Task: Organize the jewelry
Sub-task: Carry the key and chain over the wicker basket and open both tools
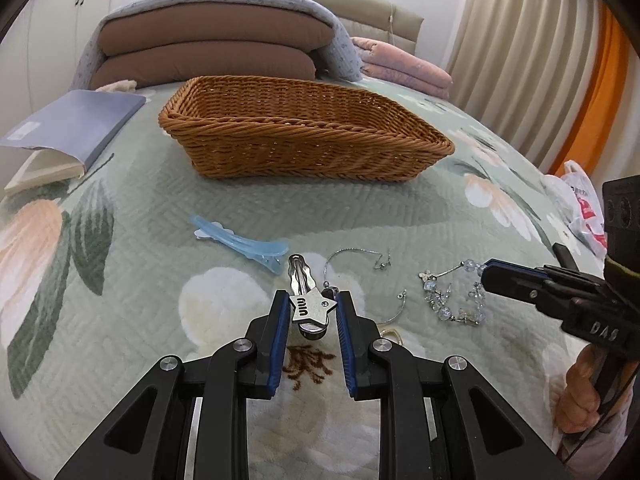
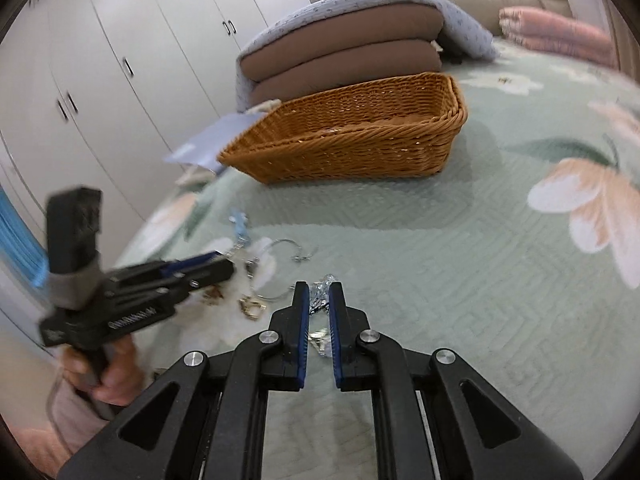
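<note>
My left gripper [image 1: 312, 299] is shut on a silver hair clip [image 1: 307, 304] with a star tag, held just above the quilt. In the right wrist view the same gripper [image 2: 224, 261] appears at the left, blurred. My right gripper [image 2: 319, 291] is shut on a crystal bead bracelet [image 2: 320, 305], whose beads show between the blue pads. From the left wrist view, its fingers [image 1: 508, 280] pinch one end of the bracelet [image 1: 448, 300], and the rest lies on the quilt. An empty wicker basket [image 1: 304, 136] [image 2: 352, 148] stands further back on the bed.
A blue hair clip [image 1: 240, 240], thin silver hoops [image 1: 352, 260] and a small gold piece [image 1: 390, 334] lie on the floral quilt. A grey book [image 1: 68, 132] lies left of the basket, stacked pillows [image 1: 212, 52] behind it, and a plastic bag [image 1: 580, 208] at the right edge.
</note>
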Demonstrator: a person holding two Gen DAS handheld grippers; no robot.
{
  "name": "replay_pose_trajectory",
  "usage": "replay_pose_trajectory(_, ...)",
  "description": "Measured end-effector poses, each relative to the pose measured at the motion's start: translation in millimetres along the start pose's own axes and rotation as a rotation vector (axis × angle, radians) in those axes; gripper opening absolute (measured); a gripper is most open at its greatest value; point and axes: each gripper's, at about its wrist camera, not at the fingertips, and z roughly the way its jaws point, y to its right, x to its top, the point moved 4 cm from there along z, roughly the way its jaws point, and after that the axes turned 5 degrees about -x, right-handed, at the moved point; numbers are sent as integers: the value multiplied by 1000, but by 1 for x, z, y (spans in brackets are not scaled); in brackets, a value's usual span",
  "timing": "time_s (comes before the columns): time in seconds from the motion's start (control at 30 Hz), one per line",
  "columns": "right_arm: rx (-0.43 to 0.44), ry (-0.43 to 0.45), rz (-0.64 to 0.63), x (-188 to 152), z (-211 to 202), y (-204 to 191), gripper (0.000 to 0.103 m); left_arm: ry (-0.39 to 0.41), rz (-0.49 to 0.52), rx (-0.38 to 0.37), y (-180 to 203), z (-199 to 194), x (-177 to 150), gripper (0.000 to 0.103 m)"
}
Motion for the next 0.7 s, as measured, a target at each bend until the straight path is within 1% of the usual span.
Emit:
replay_pose_trajectory(0.13, 54, 15, 30, 5, -9, -2, 11, 33, 6, -28, 3, -8, 2, 24)
replay_pose_trajectory(0.27, 63, 34, 23, 10, -19, -7, 11, 46, -3, -42, 2, -11, 4, 24)
replay_pose_trajectory(0.57, 48, 69, 4, 24, -37, -12, 11, 80, 7, -63, 7, -22, 12, 24)
replay_pose_trajectory(0.7, 40, 92, -3, 39, -44, -13, 11, 110, 24, -71, 11, -32, 27, 24)
